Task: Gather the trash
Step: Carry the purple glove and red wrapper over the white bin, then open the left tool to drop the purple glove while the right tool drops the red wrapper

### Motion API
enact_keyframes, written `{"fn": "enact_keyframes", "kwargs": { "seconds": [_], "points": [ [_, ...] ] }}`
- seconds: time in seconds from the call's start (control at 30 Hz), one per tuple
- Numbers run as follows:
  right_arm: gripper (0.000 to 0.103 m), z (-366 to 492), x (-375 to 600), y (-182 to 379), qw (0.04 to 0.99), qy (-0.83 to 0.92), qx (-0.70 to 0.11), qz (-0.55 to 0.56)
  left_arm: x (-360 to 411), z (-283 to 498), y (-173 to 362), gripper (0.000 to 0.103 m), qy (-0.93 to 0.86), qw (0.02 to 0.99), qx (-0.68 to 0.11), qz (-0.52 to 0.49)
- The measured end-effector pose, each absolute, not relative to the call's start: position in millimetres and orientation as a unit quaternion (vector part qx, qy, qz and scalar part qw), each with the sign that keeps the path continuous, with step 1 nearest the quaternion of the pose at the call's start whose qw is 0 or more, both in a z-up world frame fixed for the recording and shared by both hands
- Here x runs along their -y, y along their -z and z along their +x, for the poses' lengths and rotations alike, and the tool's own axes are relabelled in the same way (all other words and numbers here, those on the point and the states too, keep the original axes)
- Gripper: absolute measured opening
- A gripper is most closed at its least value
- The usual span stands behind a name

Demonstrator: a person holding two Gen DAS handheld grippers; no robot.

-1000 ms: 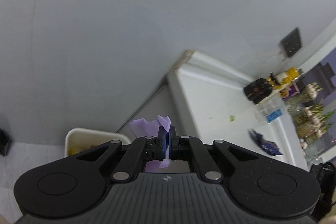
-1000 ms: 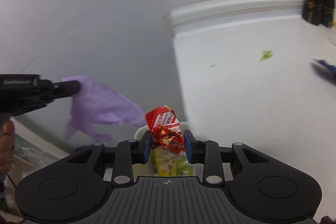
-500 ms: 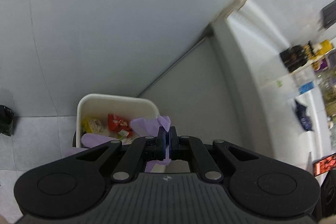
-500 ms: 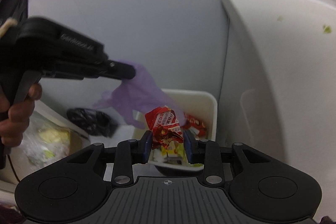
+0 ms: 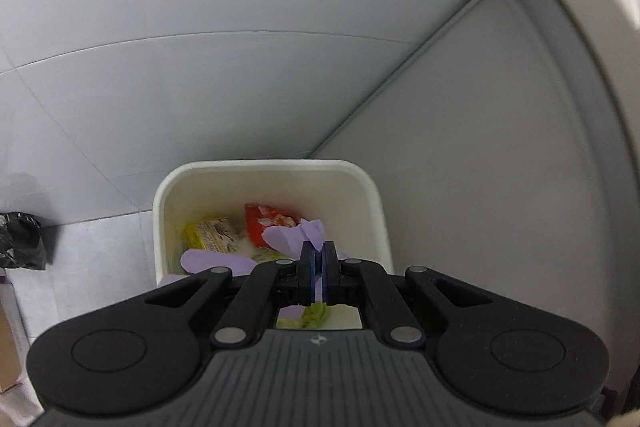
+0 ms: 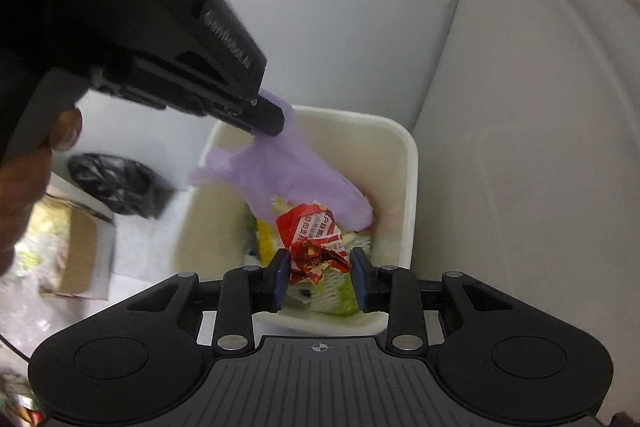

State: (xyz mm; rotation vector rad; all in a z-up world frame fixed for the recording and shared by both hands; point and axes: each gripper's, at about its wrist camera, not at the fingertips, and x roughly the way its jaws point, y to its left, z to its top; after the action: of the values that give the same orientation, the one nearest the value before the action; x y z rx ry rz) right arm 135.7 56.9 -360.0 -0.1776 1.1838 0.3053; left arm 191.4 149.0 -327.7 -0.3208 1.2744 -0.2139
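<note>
Grey wall, one bin (image 5: 372,195), two grippers (image 5: 318,261) (image 6: 320,269)

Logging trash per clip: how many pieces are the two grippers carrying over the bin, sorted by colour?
Purple: 1, the glove, pinched in the left gripper.
Red: 1, the crumpled wrapper, clamped in the right gripper.
Total: 2, both above the white bin.

Bin (image 5: 372,203) cream-white. Glove (image 6: 296,171) pale lilac. Wrapper (image 6: 314,241) red, white print, gold flecks. In bin: yellow packet (image 5: 210,233), red packet (image 5: 266,225). Beside bin: black bag (image 6: 112,183).
</note>
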Motion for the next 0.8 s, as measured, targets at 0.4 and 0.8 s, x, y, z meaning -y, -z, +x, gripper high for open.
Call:
{"fn": "enact_keyframes", "kwargs": {
  "seconds": [0.4, 0.8],
  "points": [
    [0.045, 146.7, -66.8, 399.5, 0.796, -0.133, -0.582, -0.1, -140.7, 204.8, 348.1, 0.027, 0.102, 0.781, -0.612, -0.071],
    [0.076, 147.1, -64.9, 392.0, 0.799, -0.142, -0.576, -0.1, -151.7, 194.0, 350.2, 0.069, 0.086, 0.767, -0.632, -0.061]
  ]
}}
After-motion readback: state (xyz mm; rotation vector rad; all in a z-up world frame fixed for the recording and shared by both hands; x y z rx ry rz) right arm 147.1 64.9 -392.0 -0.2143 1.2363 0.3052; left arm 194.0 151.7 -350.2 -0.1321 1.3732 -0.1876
